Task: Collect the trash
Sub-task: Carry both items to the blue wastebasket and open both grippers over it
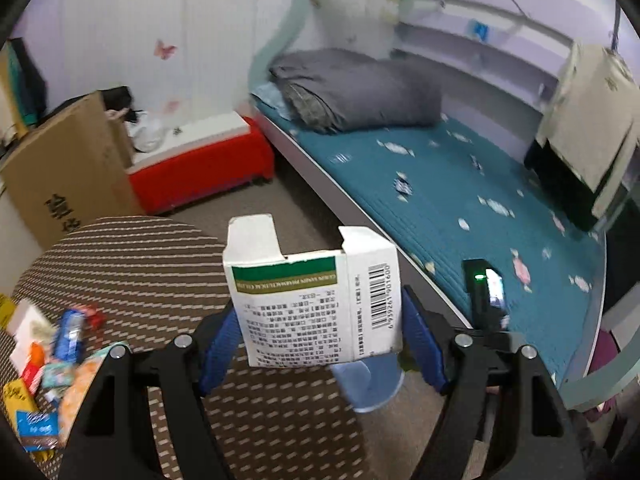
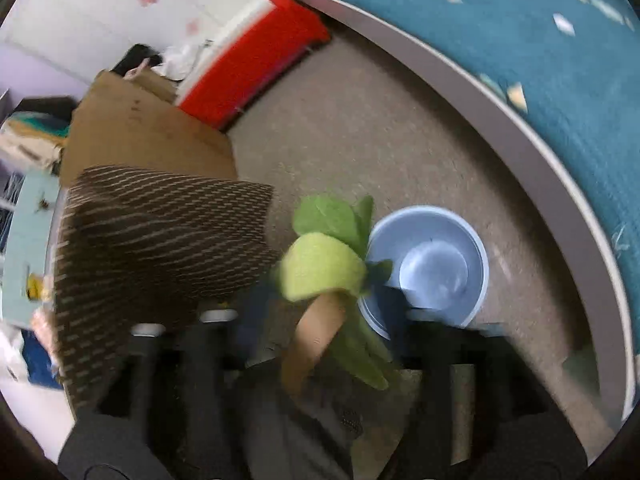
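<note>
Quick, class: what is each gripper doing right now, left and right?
Left gripper: closed on the white box.
Right gripper: jaws apart; the green leafy thing sits between them, near the blue bin. Too blurred to tell if it is held.

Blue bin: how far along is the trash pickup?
Done: nothing certain; the blue bin looks empty. In hand: the left gripper holds a white medicine box; a green leafy scrap sits between the right gripper's opened jaws, beside the rim. Left: a pile of wrappers on the striped table.
</note>
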`<act>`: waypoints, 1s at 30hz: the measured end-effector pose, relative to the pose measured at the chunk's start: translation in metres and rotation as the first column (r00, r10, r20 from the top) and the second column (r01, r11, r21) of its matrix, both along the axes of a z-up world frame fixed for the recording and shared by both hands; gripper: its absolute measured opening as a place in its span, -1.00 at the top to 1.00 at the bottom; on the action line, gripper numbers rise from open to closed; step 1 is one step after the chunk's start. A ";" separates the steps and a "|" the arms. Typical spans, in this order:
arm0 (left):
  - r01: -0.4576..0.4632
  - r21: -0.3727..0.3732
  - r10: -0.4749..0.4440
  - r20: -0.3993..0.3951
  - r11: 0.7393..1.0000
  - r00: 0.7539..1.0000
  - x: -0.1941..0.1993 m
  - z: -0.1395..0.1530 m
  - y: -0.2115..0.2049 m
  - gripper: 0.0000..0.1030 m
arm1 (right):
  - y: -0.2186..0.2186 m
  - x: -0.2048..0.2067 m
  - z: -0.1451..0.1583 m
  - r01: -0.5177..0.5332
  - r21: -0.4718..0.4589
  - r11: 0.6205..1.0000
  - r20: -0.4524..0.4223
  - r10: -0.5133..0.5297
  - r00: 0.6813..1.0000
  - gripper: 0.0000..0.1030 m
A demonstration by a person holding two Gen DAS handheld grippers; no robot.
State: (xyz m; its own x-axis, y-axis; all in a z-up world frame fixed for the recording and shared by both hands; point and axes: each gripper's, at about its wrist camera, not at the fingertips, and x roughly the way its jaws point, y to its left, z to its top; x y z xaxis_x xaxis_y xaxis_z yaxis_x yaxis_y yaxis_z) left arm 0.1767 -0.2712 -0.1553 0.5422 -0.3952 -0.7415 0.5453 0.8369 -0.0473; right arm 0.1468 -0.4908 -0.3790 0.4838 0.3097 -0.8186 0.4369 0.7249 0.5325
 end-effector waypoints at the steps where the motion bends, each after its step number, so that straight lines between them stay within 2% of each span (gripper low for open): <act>1: 0.019 0.013 -0.019 -0.009 1.000 1.000 0.002 -0.006 -0.013 -0.43 | -0.005 -0.002 -0.005 0.022 0.013 1.000 -0.008 -0.022 1.000 -0.29; 4: 0.061 0.038 -0.059 -0.042 0.997 0.997 0.010 -0.021 -0.042 -0.43 | -0.023 -0.020 -0.005 0.103 0.054 0.993 0.023 -0.105 0.994 -0.40; 11: 0.145 0.115 -0.128 -0.145 0.983 0.981 0.021 -0.064 -0.100 -0.44 | -0.054 -0.063 0.047 0.214 0.026 0.976 0.146 -0.216 0.966 -0.55; 13: 0.161 0.158 -0.136 -0.160 0.974 0.978 0.024 -0.077 -0.111 -0.61 | -0.058 -0.069 0.059 0.224 0.014 0.974 0.169 -0.223 0.960 -0.61; 14: 0.156 0.172 -0.129 -0.159 0.973 0.979 0.026 -0.080 -0.113 -0.78 | -0.060 -0.071 0.065 0.229 0.011 0.973 0.179 -0.227 0.957 -0.62; 16: 0.142 0.191 -0.109 -0.173 0.971 0.979 0.031 -0.085 -0.115 -0.85 | -0.063 -0.078 0.074 0.233 0.004 0.972 0.195 -0.230 0.954 -0.68; 20: 0.124 0.157 -0.092 -0.196 0.980 0.976 0.033 -0.079 -0.102 -0.85 | -0.057 -0.087 0.086 0.241 -0.026 0.970 0.208 -0.231 0.951 -0.80; 26: 0.078 0.122 -0.064 -0.109 0.989 0.992 0.017 -0.050 -0.070 -0.85 | -0.031 -0.092 0.104 0.259 -0.079 0.963 0.236 -0.234 0.943 -0.88; 30: 0.046 0.094 -0.040 -0.063 0.994 0.997 0.004 -0.031 -0.044 -0.85 | -0.004 -0.093 0.139 0.255 -0.184 0.949 0.298 -0.193 0.935 -0.88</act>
